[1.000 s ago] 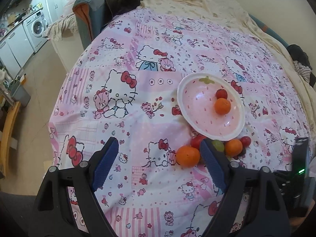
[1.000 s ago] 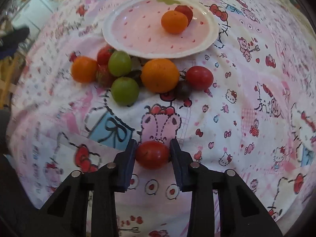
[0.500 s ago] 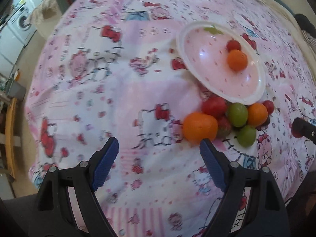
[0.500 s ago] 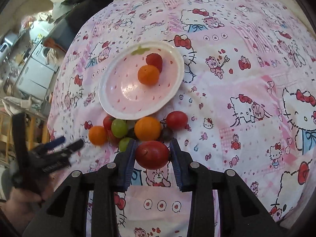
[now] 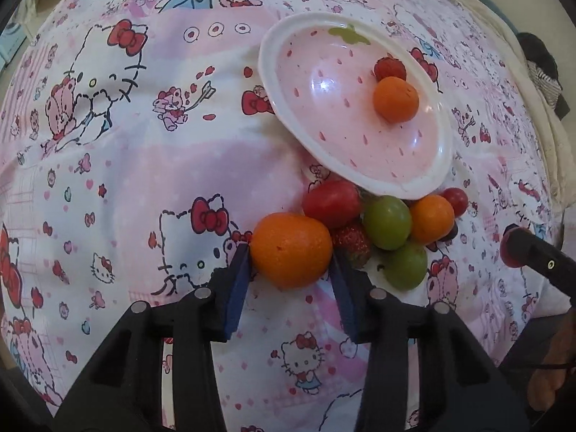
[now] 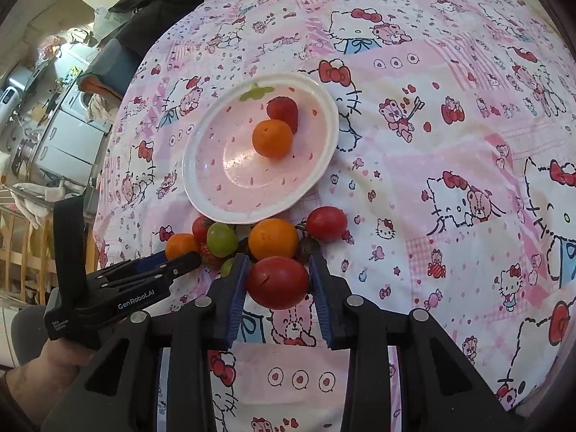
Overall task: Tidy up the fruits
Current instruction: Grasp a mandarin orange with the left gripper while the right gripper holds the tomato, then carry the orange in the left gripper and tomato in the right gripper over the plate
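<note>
The left gripper [image 5: 291,264] is closing its blue fingers [image 5: 239,284] on the large orange fruit [image 5: 291,250], which sits squarely between them on the patterned bedsheet [image 5: 144,165] at the near left edge of the fruit cluster; both pads appear to touch its sides already. The right gripper [image 6: 277,284] pinches a red tomato [image 6: 277,282] firmly between its fingers and holds it above the sheet, just near of the cluster. The relation that matters is the direction to the pink plate [image 5: 273,82]: from the left fingers it lies far and to the right, beyond the red tomato [image 5: 331,203], the strawberry [image 5: 352,243] and the green fruits [image 5: 387,221] pressed against the orange's right side, so a lift should probably go straight up before travelling, or those neighbours could roll. From the right fingers the plate [image 6: 201,144] lies straight ahead and slightly left, past the remaining pile, with a small orange [image 6: 271,138] and a red berry [image 6: 282,109] already in its far half. The near half of the plate is bare, and the right hand, already loaded, seems closer to a drop there. The round fruits have no long axis to align.
</note>
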`<state>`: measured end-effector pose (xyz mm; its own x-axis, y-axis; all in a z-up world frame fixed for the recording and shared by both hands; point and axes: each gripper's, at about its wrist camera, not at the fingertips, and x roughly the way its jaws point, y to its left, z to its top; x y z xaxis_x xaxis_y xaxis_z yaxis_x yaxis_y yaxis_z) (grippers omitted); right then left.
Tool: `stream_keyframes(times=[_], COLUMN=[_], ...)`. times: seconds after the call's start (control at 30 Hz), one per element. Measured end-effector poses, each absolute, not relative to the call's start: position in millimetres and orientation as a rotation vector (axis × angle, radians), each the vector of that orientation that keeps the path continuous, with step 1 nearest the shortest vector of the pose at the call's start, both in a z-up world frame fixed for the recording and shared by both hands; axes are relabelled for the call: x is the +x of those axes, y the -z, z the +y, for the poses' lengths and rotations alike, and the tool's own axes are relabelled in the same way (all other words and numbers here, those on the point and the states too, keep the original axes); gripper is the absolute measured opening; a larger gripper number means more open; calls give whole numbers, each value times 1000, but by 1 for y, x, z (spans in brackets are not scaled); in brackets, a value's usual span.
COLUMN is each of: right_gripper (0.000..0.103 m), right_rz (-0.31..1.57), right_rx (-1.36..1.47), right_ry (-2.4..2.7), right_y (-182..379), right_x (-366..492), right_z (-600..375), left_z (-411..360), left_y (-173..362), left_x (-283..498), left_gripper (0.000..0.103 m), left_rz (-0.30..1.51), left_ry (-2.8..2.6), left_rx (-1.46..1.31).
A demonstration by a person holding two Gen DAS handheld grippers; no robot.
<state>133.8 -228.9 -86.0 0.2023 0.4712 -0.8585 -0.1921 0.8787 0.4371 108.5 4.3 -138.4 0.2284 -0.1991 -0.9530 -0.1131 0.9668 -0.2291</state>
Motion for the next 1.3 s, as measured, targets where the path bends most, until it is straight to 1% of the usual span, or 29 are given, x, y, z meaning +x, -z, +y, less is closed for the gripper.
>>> stream_keyframes(times=[0.1, 0.23, 0.8, 1.03, 1.3], right_gripper=[36, 36, 36, 36, 36], right_rz=[1286, 1288, 1255, 1182, 1080], right_rx=[251, 247, 245, 341, 460], right_ry=[-474, -463, -427, -434, -477], right_y=[86, 87, 80, 59, 35], right_x=[134, 134, 126, 128, 162], right_z=[-227, -229, -237, -252, -267], left_z=[1, -1, 24, 34, 35], left_y=[133, 114, 70, 29, -9], left_x=[105, 98, 79, 71, 97], left_gripper=[36, 36, 36, 36, 36], left_rz=[1328, 1263, 1081, 935, 867], left_ry=[75, 57, -69, -115, -74], left_rx=[-228, -158, -122, -103, -85])
